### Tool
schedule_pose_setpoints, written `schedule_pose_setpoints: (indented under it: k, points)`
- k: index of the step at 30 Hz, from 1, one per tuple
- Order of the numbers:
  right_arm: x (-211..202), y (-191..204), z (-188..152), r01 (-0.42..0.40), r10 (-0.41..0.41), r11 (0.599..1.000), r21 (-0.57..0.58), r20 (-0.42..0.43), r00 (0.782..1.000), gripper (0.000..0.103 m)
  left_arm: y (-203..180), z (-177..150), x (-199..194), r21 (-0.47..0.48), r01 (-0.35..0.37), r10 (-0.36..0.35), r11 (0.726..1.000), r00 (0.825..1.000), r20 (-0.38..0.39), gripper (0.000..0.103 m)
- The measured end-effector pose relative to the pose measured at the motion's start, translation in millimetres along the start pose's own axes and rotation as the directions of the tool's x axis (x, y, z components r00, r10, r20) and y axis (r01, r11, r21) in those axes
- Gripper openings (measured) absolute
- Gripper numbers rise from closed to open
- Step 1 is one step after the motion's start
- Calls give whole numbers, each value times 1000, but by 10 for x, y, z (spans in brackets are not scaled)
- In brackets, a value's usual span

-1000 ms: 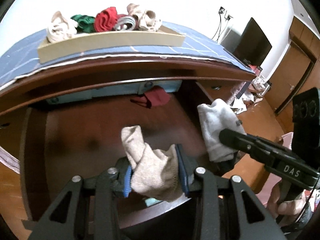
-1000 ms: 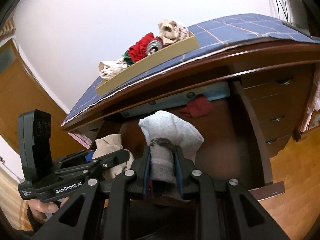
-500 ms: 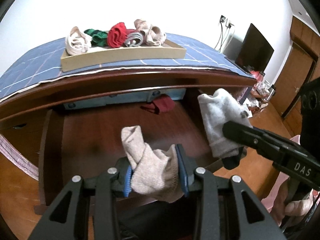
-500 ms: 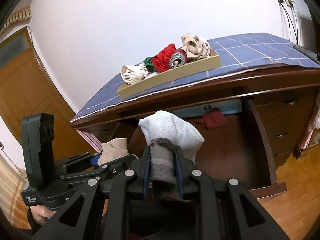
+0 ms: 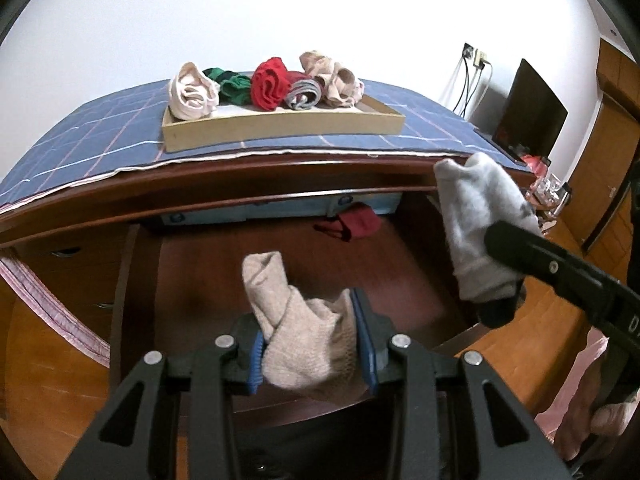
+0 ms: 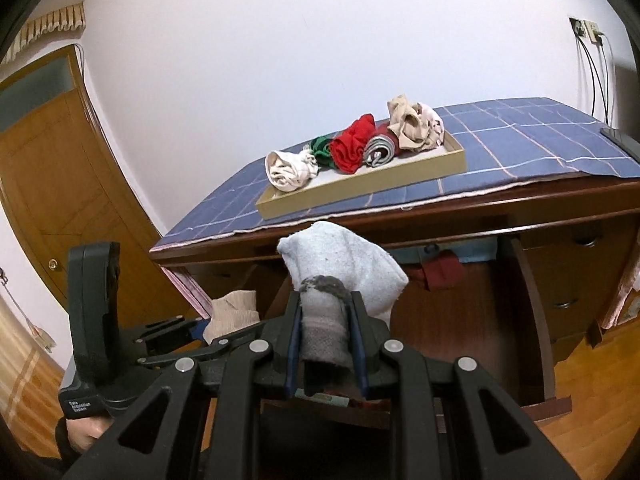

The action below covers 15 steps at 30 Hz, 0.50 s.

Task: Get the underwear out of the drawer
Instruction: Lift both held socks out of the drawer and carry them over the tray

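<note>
My left gripper [image 5: 310, 344] is shut on a beige knitted garment [image 5: 304, 332] and holds it above the open drawer [image 5: 280, 264]. My right gripper [image 6: 325, 340] is shut on a light grey garment [image 6: 344, 264] with a dark cuff, held in front of the desk; it also shows in the left wrist view [image 5: 476, 224]. A dark red garment [image 5: 356, 224] lies at the back of the drawer. A shallow tan tray [image 5: 280, 126] on the desk top holds several rolled garments, cream, green, red, grey and beige.
A blue checked cloth [image 5: 100, 136] covers the desk top. Closed drawers [image 6: 568, 276] stand at the desk's right side. A dark monitor [image 5: 528, 112] is at the far right, a wooden door [image 6: 44, 184] at the left.
Both grippers have risen and drawn back from the drawer with their garments still held. The desk top and tray now show more from above.
</note>
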State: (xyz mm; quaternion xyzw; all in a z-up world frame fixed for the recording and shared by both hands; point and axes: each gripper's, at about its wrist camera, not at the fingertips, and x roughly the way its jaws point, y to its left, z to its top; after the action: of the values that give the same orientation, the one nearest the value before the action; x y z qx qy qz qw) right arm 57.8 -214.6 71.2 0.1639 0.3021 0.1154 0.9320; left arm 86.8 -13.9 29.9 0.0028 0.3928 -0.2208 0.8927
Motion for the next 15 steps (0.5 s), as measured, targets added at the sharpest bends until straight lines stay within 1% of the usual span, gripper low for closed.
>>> schedule_pose_setpoints:
  k: [11, 15]
  points:
    - [-46, 174, 302, -29, 32, 998, -49, 65, 997, 24, -28, 207, -132, 12, -9, 8, 1000, 998, 58, 36]
    - [-33, 239, 394, -39, 43, 997, -64, 68, 997, 24, -11, 318, -169, 15, -20, 19, 1000, 996, 82, 36]
